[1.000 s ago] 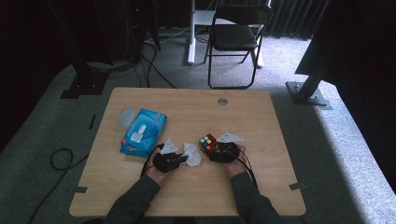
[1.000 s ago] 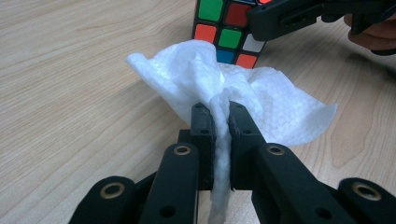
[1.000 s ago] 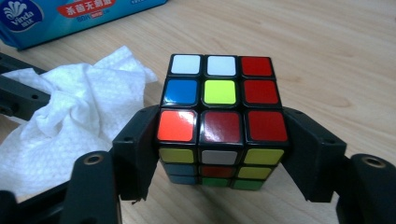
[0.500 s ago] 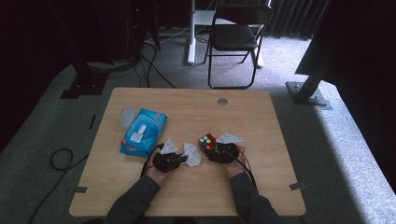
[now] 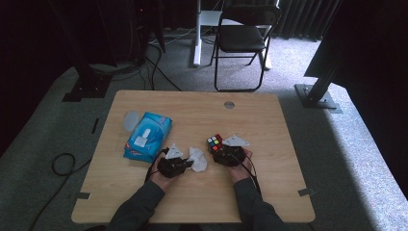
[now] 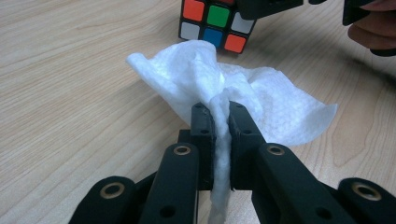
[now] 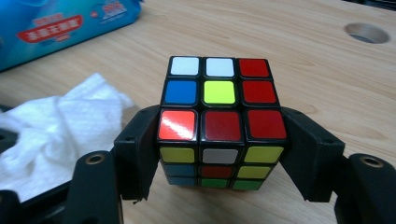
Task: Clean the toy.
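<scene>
Two grips: both are needed for wiping the cube with the wipe.
Left gripper [image 6: 219, 135]: its jaws are pinched together on a bunched fold of the wipe [image 6: 233, 88], which fans out in front of them over the table [image 6: 70, 93].
Right gripper [image 7: 219, 154]: its jaws are clamped on the left and right sides of the cube [image 7: 219, 116], low down, so the top face is bare.
Cube's place: in the high view it sits at mid-table, just ahead of the right gripper [image 5: 230, 155], with the wipe [image 5: 197, 159] just beside it to the left.
Gap: wipe and cube look near but apart; in the left gripper view the cube [image 6: 215, 21] lies just beyond the wipe's far edge.
Risk, thin pinch: only a narrow twist of wipe is held, so a hard rub could likely pull it free or tear it.
Risk, cube turning: a sideways push from the wipe may twist a layer or pivot the cube between the jaws, since they hold only two faces.
Risk, slipping: the stickers look glossy, so a loose clamp could let the cube drop to the table.
Risk, collision: the grippers work close together, and a rushed approach could knock jaw against jaw.
Pack [image 5: 146, 136]: it lies well left of the action, an unlikely obstacle.
</scene>
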Demonstrator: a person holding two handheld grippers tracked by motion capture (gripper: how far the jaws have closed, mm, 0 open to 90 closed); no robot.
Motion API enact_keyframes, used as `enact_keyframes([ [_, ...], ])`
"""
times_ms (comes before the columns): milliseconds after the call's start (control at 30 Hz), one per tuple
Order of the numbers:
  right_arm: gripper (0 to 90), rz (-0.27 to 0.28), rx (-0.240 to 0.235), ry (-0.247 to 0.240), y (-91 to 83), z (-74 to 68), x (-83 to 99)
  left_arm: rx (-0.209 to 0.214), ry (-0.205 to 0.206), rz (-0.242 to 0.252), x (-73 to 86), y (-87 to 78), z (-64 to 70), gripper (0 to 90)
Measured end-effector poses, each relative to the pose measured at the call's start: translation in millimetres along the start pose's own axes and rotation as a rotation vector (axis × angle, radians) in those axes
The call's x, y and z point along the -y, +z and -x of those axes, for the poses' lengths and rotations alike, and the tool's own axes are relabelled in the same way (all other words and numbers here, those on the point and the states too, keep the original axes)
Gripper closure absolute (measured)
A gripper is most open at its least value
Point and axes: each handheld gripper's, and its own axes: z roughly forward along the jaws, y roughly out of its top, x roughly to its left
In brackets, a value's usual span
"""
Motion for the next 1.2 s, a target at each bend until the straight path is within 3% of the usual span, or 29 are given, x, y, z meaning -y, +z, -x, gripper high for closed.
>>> enact_keyframes([
  [200,34.4,-0.010,0.078,0.041,1.6,-2.0,-1.0,0.000,0.000,0.000,0.0,0.0,-0.1,82.8],
  [533,34.3,-0.031,0.122,0.088,3.1,0.9,-0.5,-0.001,-0.001,0.002,-0.1,-0.1,0.0,82.9],
  [933,34.0,-0.047,0.098,0.087,4.9,2.6,0.0,0.000,0.000,0.003,-0.2,-0.3,0.0,82.8],
  [1067,30.2,-0.048,0.071,0.074,3.3,5.1,-0.8,-0.001,-0.001,0.003,-0.1,-0.3,-0.1,82.8],
  [1200,26.0,-0.048,0.043,0.027,-0.5,7.9,-1.7,0.000,0.000,0.002,-0.1,-0.3,0.0,82.8],
])
